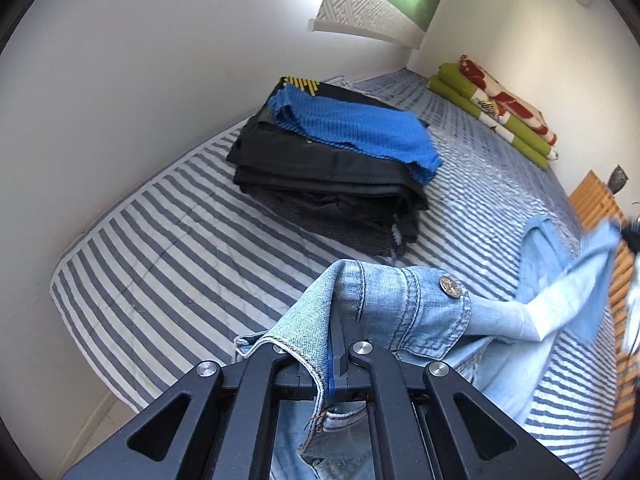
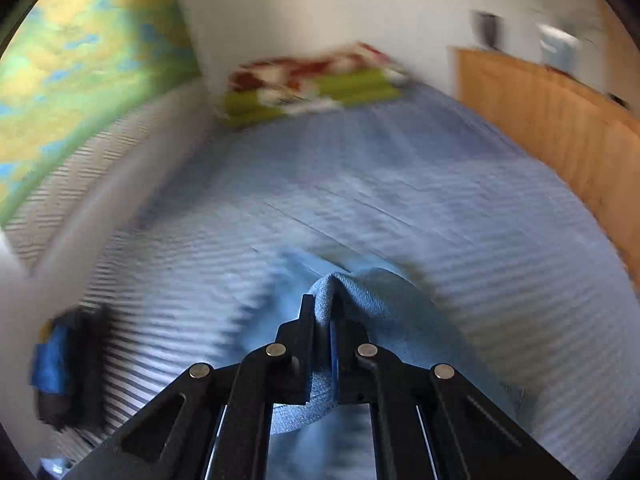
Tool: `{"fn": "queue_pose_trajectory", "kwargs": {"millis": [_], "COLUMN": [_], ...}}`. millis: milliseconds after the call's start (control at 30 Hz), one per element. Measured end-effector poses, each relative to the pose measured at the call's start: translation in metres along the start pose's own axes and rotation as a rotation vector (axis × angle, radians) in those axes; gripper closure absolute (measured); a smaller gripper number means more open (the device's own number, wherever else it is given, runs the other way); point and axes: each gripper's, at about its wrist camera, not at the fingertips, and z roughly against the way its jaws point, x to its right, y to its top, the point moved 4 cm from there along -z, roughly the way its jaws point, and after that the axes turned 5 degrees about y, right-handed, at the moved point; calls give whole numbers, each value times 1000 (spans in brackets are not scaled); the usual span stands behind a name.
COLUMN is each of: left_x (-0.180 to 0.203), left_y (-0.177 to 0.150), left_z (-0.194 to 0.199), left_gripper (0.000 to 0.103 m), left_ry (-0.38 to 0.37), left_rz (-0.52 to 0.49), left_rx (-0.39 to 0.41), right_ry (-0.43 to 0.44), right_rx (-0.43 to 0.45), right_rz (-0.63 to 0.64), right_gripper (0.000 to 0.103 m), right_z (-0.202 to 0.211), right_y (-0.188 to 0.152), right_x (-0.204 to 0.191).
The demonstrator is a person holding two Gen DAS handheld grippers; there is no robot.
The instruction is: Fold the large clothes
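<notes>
So my left fingers (image 1: 334,344) are clamped tight on a seamed hem of the denim jacket (image 1: 400,304), right by the metal button (image 1: 450,286). My right fingers (image 2: 330,320) have a thick fold of the same denim pinched between them, no gap showing around the cloth. That view is pretty smeared though, so I can't say which part of the jacket it is.

The jacket hangs between my two grips above the striped bed (image 1: 160,272), with the rest trailing down onto the cover.

Handling-wise: denim like this is heavy-ish and floppy but holds a crease better than thin stuff. It's not slippery and it's not fragile. The stitched seams and cuffs are the best places to grab, since they're thick and don't slide out. I'd avoid pinching on the button itself.

Further back there's a stack of folded dark clothes (image 1: 332,184) with a blue knit (image 1: 360,128) on top, probably where this one ends up.
</notes>
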Motion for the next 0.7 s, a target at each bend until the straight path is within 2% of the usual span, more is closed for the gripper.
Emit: {"fn": "queue_pose_trajectory", "kwargs": {"millis": [33, 67, 100, 133, 200, 300, 400, 500, 600, 667, 700], "left_x": [-1, -1, -1, -1, 0, 1, 1, 0, 0, 2, 3], "left_y": [0, 0, 0, 0, 0, 0, 0, 1, 2, 3, 4], "left_z": [-1, -2, -2, -2, -1, -3, -4, -6, -6, -4, -4], "left_gripper": [102, 102, 102, 102, 102, 102, 102, 102, 102, 102, 102], "left_ry": [3, -2, -8, -7, -1, 0, -2, -8, -15, -17, -18], "left_rz": [0, 4, 3, -4, -21, -29, -28, -16, 1, 8, 7], "left_rx": [-1, -4, -6, -5, 1, 1, -1, -7, -12, -16, -17], "right_ry": [29, 1, -28, -26, 5, 20, 14, -17, 39, 121, 132], "right_rx": [-51, -103, -157, -210, -231, -253, -342, -419, -453, -465, -477], "right_rz": [51, 86, 103, 114, 112, 37, -77, -124, -193, -252, -253], "right_gripper": [93, 81, 59, 53, 52, 52, 52, 52, 52, 52, 51], "right_z": [-17, -33, -46, -57, -60, -57, -54, -58, -64, -73, -81], "right_y": [6, 7, 4, -3, -17, -48, -93, -136, -154, -160, -164], "right_x": [-19, -31, -37, -40, -37, -5, 37, 68, 78, 77, 78]}}
